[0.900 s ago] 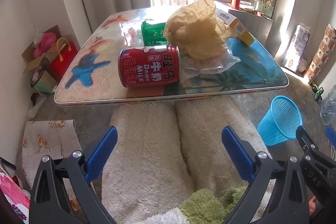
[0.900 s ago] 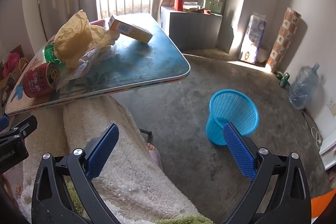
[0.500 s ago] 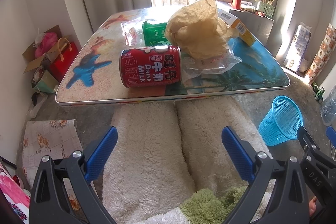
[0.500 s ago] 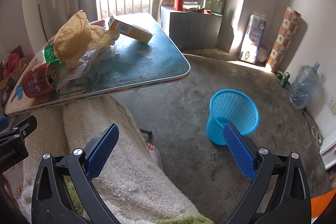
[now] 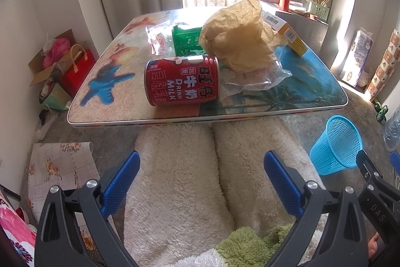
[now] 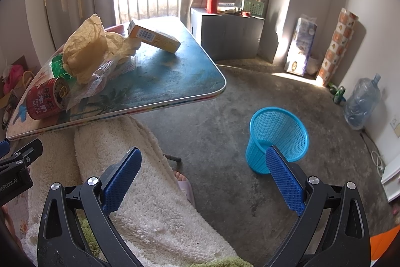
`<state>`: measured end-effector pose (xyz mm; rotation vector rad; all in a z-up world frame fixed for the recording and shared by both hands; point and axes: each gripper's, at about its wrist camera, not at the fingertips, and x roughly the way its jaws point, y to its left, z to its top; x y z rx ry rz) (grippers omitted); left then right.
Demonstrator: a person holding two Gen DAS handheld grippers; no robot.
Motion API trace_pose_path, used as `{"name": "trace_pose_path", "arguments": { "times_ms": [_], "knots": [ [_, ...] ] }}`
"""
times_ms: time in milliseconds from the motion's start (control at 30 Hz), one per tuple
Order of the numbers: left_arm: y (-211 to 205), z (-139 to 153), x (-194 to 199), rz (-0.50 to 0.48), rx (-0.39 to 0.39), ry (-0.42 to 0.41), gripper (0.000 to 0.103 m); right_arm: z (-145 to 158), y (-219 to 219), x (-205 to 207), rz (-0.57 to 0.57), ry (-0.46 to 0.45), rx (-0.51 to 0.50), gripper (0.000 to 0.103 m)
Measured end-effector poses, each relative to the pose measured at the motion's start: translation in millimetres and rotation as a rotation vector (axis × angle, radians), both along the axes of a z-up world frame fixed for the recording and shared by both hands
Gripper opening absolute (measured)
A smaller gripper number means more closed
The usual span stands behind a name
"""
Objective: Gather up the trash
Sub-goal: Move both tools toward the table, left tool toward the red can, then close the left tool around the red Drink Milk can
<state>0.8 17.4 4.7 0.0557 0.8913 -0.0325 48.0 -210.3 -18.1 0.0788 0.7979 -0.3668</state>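
Both the left tool (image 5: pixel 201 175) and right tool (image 6: pixel 203 170) are wide and hold nothing, with the red can (image 5: pixel 182 80) lying on the tabletop (image 5: pixel 120 114).

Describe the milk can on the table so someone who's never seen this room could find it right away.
Start at the low table with the beach picture on its top. Near its front edge, a red can lies on its side, left of the crumpled brown paper. It is the only round metal thing there, printed "DRINK MILK" in white.

Both wrist views look steeply down over a lap; the tabletop (image 5: pixel 120 114) sits near at twelve o'clock left, ten o'clock right; both share the blue basket (image 6: pixel 277 139).
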Motion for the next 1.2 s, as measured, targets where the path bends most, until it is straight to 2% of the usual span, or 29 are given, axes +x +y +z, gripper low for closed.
{"name": "trace_pose_path", "arguments": {
  "times_ms": [333, 533, 633, 700, 767, 867, 1067, 1200],
  "knots": [
    [3.1, 3.4, 21.5, 0.026, 0.01, -0.032, 0.097, 4.8, 0.8, 27.5, 0.042, -0.016, -0.003, 0.095],
    [24.0, 9.5, 35.7, 0.039, -0.06, -0.028, 0.097, 20.3, 10.7, 53.5, 0.123, -0.09, -0.024, 0.095],
    [36.8, 17.3, 42.0, 0.062, -0.107, -0.114, 0.097, 30.8, 12.2, 65.6, 0.182, -0.136, -0.006, 0.095],
    [44.5, 21.4, 49.7, 0.068, -0.139, -0.139, 0.097, 38.4, 13.2, 76.9, 0.239, -0.176, 0.036, 0.095],
    [46.9, 26.9, 56.3, 0.035, -0.129, -0.151, 0.097, 45.0, 13.3, 85.0, 0.276, -0.218, 0.07, 0.095],
    [54.1, 32.1, 67.4, -0.016, -0.197, -0.158, 0.097, 52.6, 13.5, 99.1, 0.307, -0.244, 0.091, 0.095],
    [54.4, 45.8, 89.2, -0.084, -0.286, -0.175, 0.097, 53.3, 7.3, 124.4, 0.332, -0.213, 0.172, 0.095],
    [45.3, 58.4, 105.9, -0.145, -0.306, -0.196, 0.097, 51.1, 2.9, 136.2, 0.349, -0.198, 0.225, 0.095]
  ]
}}
